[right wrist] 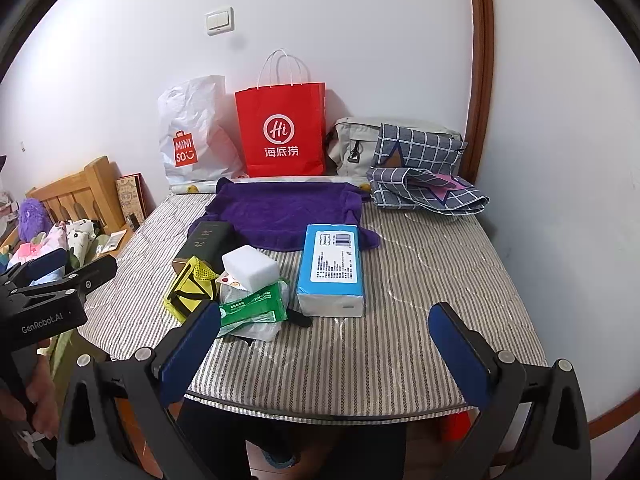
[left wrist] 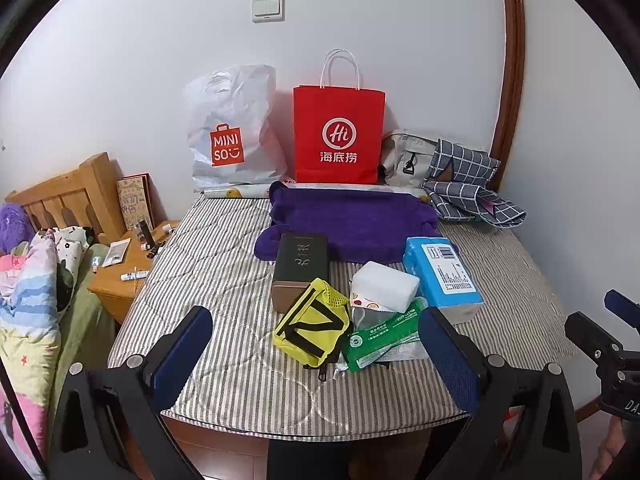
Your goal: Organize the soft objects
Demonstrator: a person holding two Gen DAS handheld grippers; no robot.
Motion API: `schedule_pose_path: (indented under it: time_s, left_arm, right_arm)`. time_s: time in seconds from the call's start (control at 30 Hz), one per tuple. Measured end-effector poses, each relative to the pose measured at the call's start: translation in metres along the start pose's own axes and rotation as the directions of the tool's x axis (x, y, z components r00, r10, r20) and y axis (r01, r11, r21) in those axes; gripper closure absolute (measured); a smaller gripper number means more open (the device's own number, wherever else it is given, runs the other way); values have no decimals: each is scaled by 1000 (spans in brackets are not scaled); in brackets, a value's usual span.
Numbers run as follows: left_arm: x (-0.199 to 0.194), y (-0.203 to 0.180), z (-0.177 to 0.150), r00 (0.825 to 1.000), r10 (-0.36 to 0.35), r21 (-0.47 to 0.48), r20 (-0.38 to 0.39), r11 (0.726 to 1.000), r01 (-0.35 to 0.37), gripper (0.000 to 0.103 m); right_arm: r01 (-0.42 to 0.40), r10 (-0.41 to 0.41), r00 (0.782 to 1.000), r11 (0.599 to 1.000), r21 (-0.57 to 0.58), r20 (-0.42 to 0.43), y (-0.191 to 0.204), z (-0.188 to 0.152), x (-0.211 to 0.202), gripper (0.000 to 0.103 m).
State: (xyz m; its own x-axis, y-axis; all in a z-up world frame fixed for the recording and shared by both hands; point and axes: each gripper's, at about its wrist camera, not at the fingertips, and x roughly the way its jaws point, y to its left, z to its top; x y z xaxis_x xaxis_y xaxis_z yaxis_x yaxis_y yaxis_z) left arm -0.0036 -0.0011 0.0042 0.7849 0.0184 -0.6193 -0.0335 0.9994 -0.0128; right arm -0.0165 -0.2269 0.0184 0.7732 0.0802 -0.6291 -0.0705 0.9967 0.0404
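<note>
L gripper (left wrist: 316, 344) and R gripper (right wrist: 324, 336) hover level, fingers wide apart (nothing held). Bags: MINISO bag (left wrist: 232, 132), red "Hi" bag (left wrist: 339, 136).

Both the left gripper (left wrist: 316, 344) and the right gripper (right wrist: 324, 344) have black angular frames with silver screws. Their jaws carry blue pads. White "GenRobot.AI" lettering marks the left gripper's black body.

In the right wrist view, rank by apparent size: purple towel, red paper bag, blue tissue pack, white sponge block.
1. purple towel and red paper bag: look about alike, and the towel lies flat and foreshortened, so unranked.
2. blue tissue pack, though it sits nearer the camera.
3. white sponge block, clearly smallest.
</note>
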Motion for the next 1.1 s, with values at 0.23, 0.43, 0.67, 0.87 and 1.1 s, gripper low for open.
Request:
schedule_pose_path:
  time_s: [0.23,0.43,0.67,0.87,1.1]
  left_arm:
    - [-1,0,-2,1000,-4,-2,0,1000,4,0]
    - [1,-1,-1,1000,-1,10,-7,1000,1,0]
    - [2,1,-2,1000,1,6,-4,1000,-1,0]
    - [1,2,-4,1000,2,7,-4,1000,-2,0]
    - [2,3,-2,1000,2,3,-3,1000,-2,0]
  right_arm:
    - [-6,6,1000,1000,-2,-1,1,-2,2,1]
    - [-10,10,1000,1000,1,0,1,-2,4,1]
    - [-7,7,1000,1000,1,-4,2,-4,6,1]
    - [-5,5,1000,1000,-1,-4,2,-3,6,1]
    - [-8,8,1000,1000,1,0,2,-3,7,1]
